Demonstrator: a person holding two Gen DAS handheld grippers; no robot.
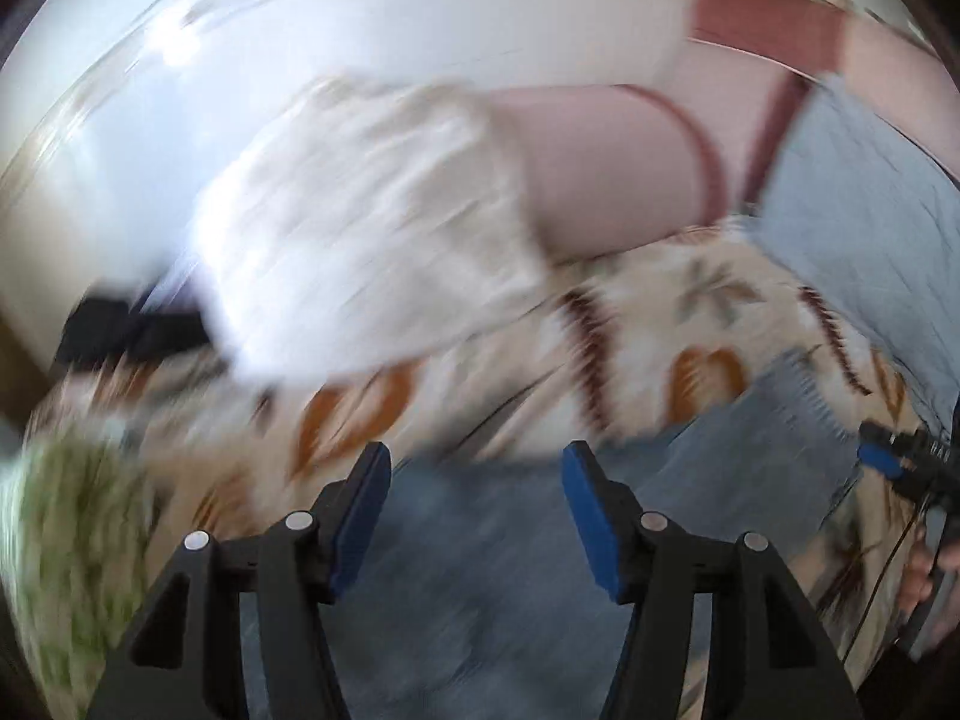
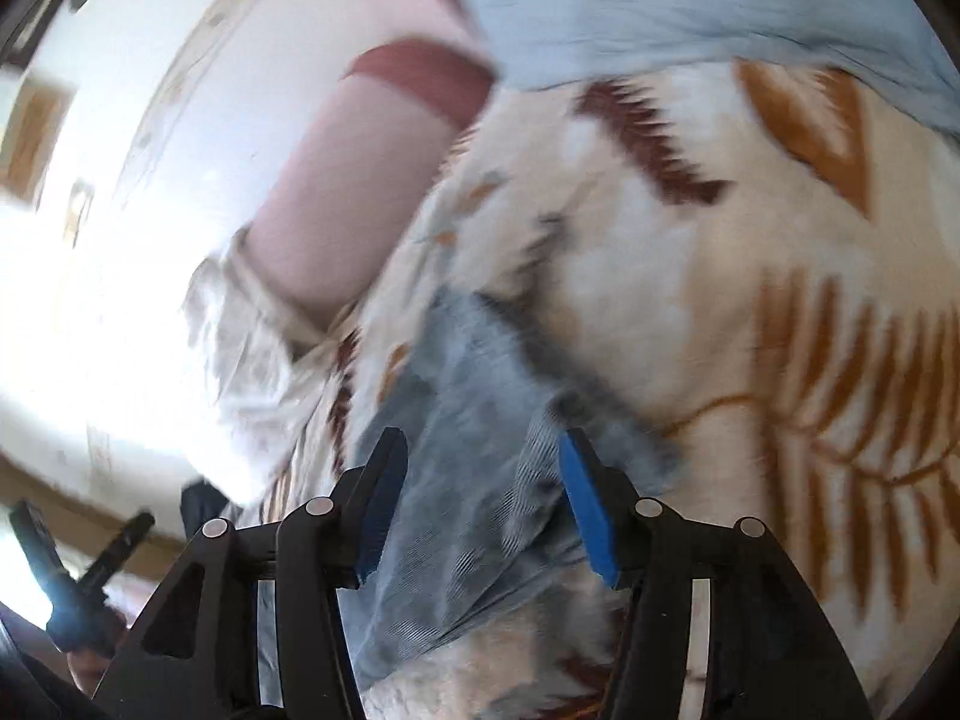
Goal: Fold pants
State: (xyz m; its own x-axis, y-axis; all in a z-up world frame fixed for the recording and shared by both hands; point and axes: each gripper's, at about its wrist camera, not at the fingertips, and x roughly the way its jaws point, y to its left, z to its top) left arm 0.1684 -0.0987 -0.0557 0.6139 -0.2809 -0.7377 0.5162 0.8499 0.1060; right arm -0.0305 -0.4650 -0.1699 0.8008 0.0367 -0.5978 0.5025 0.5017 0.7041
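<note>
Blue-grey corduroy pants [image 1: 480,588] lie on a cream blanket with brown leaf prints [image 1: 648,312]. The left wrist view is smeared by motion. My left gripper [image 1: 474,462] hovers over the pants with its jaws apart and nothing pinched. In the right wrist view a bunched end of the pants [image 2: 474,420] lies between the fingers of my right gripper [image 2: 480,450]. Its blue pads stand apart, and the cloth reaches close to the right-hand pad [image 2: 585,510] without being squeezed. The right gripper [image 1: 888,459] also shows at the right edge of the left wrist view.
A pink pillow with a maroon band [image 2: 336,192] lies at the head of the bed. Light blue cloth [image 2: 660,12] is spread beyond the blanket, and a crumpled white cloth [image 1: 360,222] sits beside the pillow. A green patterned item [image 1: 66,540] is at the left.
</note>
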